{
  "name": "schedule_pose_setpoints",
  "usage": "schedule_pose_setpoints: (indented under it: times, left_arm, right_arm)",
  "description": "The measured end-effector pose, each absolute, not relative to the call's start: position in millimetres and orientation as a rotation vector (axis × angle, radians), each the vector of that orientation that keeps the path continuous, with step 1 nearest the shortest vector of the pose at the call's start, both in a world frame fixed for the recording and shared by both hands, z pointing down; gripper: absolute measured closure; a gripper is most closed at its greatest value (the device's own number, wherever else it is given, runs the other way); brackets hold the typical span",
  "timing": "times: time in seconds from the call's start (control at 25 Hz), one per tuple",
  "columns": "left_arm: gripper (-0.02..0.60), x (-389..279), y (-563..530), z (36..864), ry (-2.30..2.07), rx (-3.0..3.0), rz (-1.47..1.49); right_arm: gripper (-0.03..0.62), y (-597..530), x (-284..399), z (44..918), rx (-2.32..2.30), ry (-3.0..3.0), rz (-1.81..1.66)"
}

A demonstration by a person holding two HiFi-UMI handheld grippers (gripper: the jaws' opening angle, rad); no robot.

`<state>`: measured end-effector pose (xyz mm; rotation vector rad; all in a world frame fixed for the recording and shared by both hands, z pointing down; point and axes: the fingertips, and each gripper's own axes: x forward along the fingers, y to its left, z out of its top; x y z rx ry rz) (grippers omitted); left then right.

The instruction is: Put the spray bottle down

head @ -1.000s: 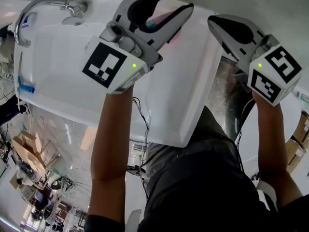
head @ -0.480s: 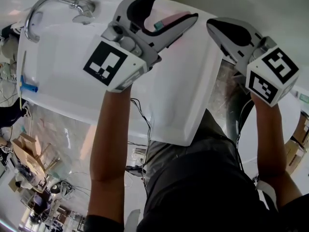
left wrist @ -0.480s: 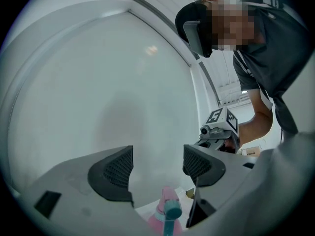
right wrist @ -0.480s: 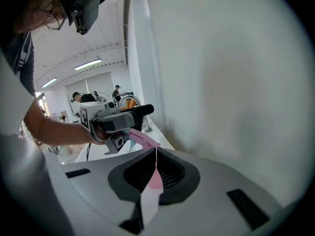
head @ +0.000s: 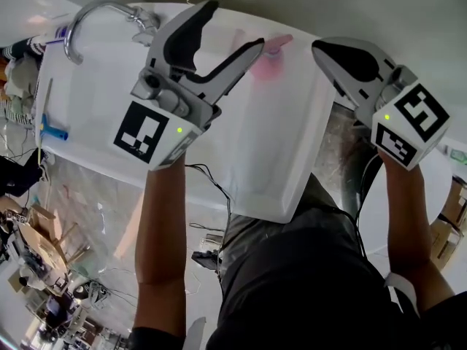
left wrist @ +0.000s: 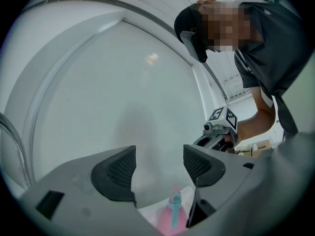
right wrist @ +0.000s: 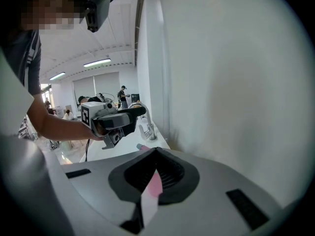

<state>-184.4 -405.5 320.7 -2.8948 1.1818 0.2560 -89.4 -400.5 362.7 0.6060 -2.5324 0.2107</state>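
Observation:
The pink spray bottle (head: 267,58) with a teal nozzle (left wrist: 173,211) rests on the white basin top (head: 277,152) close to the wall. My left gripper (head: 233,26) hangs just left of and above it. Its jaws have just been opening; they now stand wide open with nothing between the pads (left wrist: 120,168). In the left gripper view the bottle shows low, under the left gripper (left wrist: 158,166). My right gripper (head: 343,53) hovers past the basin's right edge, with its jaws together and empty. In the right gripper view only a thin slit remains in the right gripper (right wrist: 155,173).
A chrome faucet (head: 95,12) curves over the basin's far left corner. A blue-tipped tool (head: 51,130) lies at its left rim. The pale wall (left wrist: 123,82) rises right behind the basin. Cables (head: 211,188) hang below its front edge, above a cluttered floor.
The left jaws opened off the spray bottle and the gripper pulled back and left, leaving the bottle on the basin top. The right gripper stayed shut and hardly shifted.

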Motion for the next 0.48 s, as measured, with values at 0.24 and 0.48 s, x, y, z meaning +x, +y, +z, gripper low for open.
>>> schedule_pose_setpoints:
  times: [0.24, 0.48]
  left_arm:
    - [0.285, -209, -361, 301, 1.204, -2.874, 0.227]
    - [0.287, -219, -306, 295, 1.21, -2.887, 0.19]
  right_arm:
    - [0.586, -389, -97, 338, 0.593, -2.538, 0.171]
    - [0.586, -367, -106, 321, 0.558, -2.543, 0.144]
